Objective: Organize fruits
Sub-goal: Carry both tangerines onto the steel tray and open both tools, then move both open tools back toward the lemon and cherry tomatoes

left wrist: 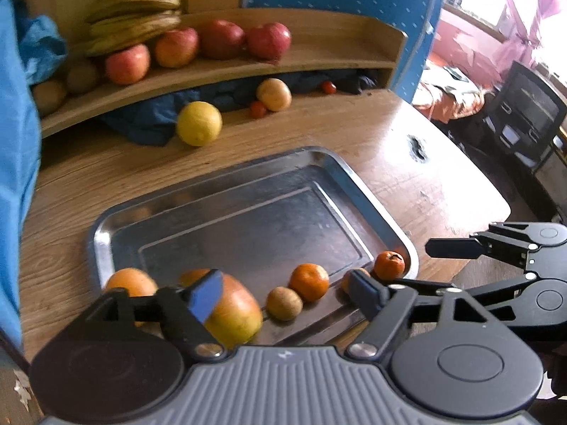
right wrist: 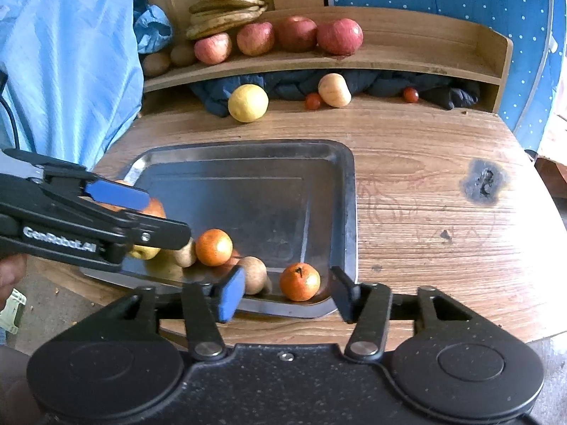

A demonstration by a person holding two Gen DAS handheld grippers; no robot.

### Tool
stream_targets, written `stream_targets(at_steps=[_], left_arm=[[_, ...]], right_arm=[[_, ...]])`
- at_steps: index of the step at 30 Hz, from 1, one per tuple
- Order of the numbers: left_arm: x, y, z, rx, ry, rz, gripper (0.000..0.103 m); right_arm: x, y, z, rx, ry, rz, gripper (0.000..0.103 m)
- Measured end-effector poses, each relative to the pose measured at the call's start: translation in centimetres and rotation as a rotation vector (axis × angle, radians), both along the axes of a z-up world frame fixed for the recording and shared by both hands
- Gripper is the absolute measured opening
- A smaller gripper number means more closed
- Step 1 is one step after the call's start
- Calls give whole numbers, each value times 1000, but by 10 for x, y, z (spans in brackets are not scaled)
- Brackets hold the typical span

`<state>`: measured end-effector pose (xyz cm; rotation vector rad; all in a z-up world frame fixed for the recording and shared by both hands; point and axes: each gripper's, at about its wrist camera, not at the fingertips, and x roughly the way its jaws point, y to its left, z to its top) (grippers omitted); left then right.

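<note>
A metal tray lies on the wooden table. Along its near edge lie an orange, a yellow-red apple, a brown kiwi, a tangerine, another brown fruit and a second tangerine. My left gripper is open above these fruits, its left pad over the apple. My right gripper is open just before the tray's near edge, in front of the second tangerine and brown fruit. Both hold nothing.
A wooden shelf at the back holds bananas, several red apples and kiwis. On the table below lie a lemon, a pale apple, small tomatoes and dark cloth. A burn mark lies right.
</note>
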<state>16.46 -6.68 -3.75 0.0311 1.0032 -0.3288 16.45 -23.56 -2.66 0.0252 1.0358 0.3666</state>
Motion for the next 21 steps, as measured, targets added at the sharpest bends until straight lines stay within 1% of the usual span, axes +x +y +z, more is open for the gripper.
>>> stream_targets(at_steps=[1,3,5,7,9,11,14,21], left_arm=[[-2,4,2,0,-3,10,88],[-6,13,5,6,0,27,91],[-9,20,5,19,9,39,98],[-12,27,3,39,33,42,100],[-15,35,1,64,55,57,100],[-18,42,-1,84,71,75,100],[-21,54,-1,103,85,105,101],[-16,70,0,132,93,149,102]], right_arm=[[-1,1,1,3,0,3,65],[-1,2,2,12,3,12,74],[-1,4,3,18,6,20,80],[0,8,4,22,13,32,84],[0,12,4,25,16,44,92],[1,15,4,29,27,60,92],[3,22,3,29,38,78,98],[10,36,4,24,39,114,99]])
